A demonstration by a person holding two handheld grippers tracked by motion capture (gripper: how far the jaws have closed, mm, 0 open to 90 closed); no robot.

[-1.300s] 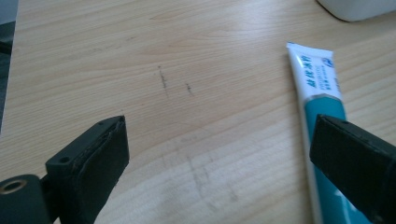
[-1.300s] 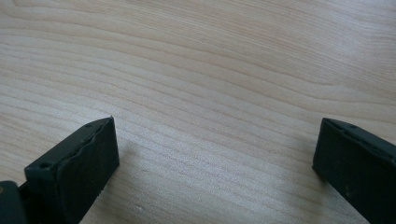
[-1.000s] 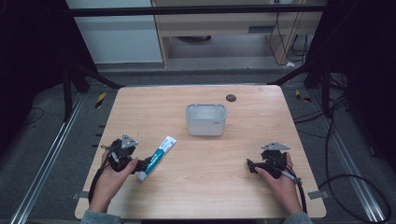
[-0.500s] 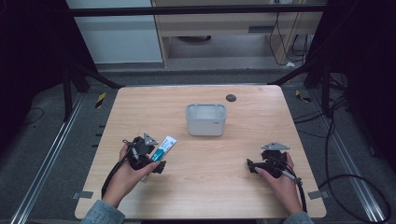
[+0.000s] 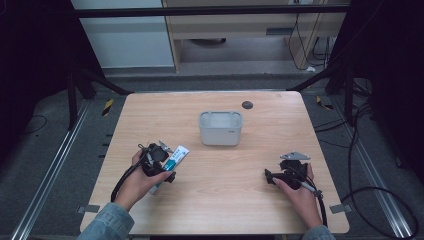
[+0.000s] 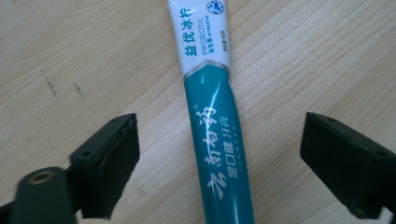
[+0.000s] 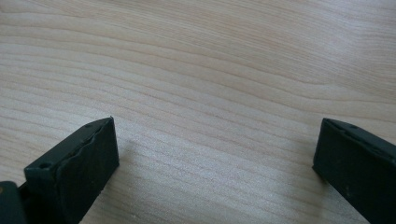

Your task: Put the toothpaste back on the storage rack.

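Teal-and-white toothpaste tube (image 6: pixel 210 116) flat on table (image 5: pixel 225 200), apparently unsquashed, left gripper (image 6: pixel 219 154) released, jaws just closing around it.

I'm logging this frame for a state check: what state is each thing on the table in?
Tube: lying flat on the table, between the left tongs' jaws, not gripped.
Left tongs: open, jaws astride the tube and just closing in, a gap on each side.
Right tongs: open, nothing between the jaws, low over bare wood.
Bin: upright, looks empty.
Black disc: lying flat near the far edge.
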